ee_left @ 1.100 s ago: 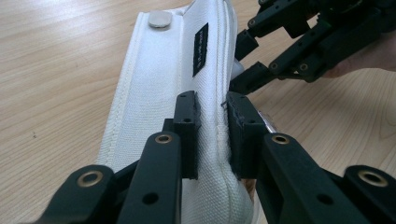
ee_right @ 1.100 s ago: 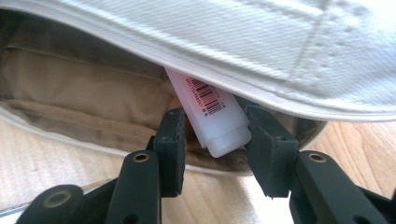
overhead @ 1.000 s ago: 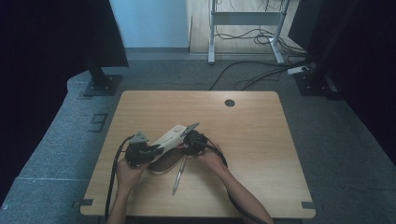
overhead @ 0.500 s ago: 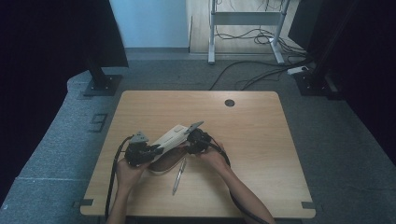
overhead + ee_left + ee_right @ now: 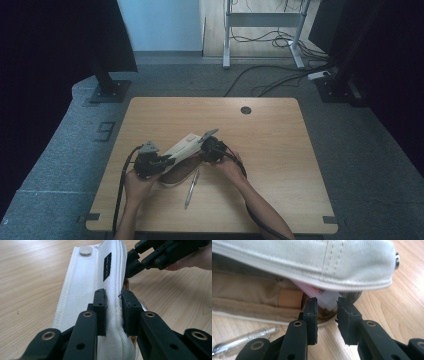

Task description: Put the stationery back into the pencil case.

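A white fabric pencil case [image 5: 182,149] lies open near the table's front left. My left gripper [image 5: 167,160] is shut on its upper flap [image 5: 85,290], with both pads [image 5: 100,302] pinching the cloth by the zip seam [image 5: 113,300]. My right gripper [image 5: 204,152] sits at the other end, its tips [image 5: 327,306] at the mouth under the lifted flap [image 5: 312,260]. Its jaws have just been closing; a gap still shows between them over the case's lower rim, and neither pad presses on anything. Inside lie a tan cylinder [image 5: 289,298] and a white block [image 5: 328,296].
A clear pen [image 5: 191,187] lies on the wooden table [image 5: 270,150] just in front of the case, and it is at the lower left of the right gripper view [image 5: 242,340]. A cable hole [image 5: 245,110] is at the table's far side. Stands and cables are on the floor beyond.
Hands, case and pen stay where they were. No shift shows at this distance.
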`<action>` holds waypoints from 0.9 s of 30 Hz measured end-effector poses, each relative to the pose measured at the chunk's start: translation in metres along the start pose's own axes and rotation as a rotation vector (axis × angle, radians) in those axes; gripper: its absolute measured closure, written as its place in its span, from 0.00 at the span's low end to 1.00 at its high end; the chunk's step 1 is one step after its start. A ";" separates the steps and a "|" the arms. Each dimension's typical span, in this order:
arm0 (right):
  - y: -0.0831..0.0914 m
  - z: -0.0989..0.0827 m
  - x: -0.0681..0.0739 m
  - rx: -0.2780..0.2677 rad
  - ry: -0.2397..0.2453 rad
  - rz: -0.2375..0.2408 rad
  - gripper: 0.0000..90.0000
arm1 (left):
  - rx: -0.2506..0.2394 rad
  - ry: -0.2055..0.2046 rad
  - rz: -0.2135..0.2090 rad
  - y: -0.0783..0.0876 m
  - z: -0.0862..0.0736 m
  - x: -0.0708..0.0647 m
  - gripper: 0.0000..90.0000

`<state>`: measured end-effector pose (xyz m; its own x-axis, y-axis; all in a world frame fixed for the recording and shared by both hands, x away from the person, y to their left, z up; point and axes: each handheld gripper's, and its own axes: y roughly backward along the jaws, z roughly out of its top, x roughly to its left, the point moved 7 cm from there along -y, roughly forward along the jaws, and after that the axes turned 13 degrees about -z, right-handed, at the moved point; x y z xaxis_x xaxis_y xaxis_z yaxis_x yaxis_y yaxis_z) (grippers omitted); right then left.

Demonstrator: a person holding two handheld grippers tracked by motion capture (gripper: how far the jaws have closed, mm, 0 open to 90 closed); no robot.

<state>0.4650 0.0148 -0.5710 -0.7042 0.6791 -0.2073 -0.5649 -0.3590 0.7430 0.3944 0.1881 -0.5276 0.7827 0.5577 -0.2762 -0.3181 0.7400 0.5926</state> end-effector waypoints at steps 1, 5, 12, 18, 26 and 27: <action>0.000 0.001 0.001 0.000 -0.006 0.002 0.76 | -0.001 0.000 -0.001 0.000 0.000 0.000 0.84; -0.005 0.002 0.004 0.004 0.002 0.008 0.76 | 0.001 -0.001 0.001 0.000 0.000 0.000 0.84; -0.006 0.001 0.003 -0.002 -0.006 0.005 0.70 | 0.000 0.000 -0.001 0.000 0.000 0.000 0.84; -0.009 0.003 0.003 0.005 -0.004 0.012 0.68 | 0.003 -0.002 -0.002 -0.001 0.000 -0.001 0.84; -0.018 0.006 0.002 -0.004 -0.018 0.002 0.70 | 0.003 -0.004 -0.002 -0.001 0.000 0.000 0.84; -0.017 0.006 0.002 -0.005 -0.018 0.001 0.69 | 0.003 -0.004 -0.003 -0.001 0.000 0.000 0.84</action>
<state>0.4757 0.0256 -0.5802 -0.6969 0.6903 -0.1945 -0.5663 -0.3632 0.7399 0.3945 0.1870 -0.5281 0.7855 0.5544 -0.2751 -0.3144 0.7403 0.5942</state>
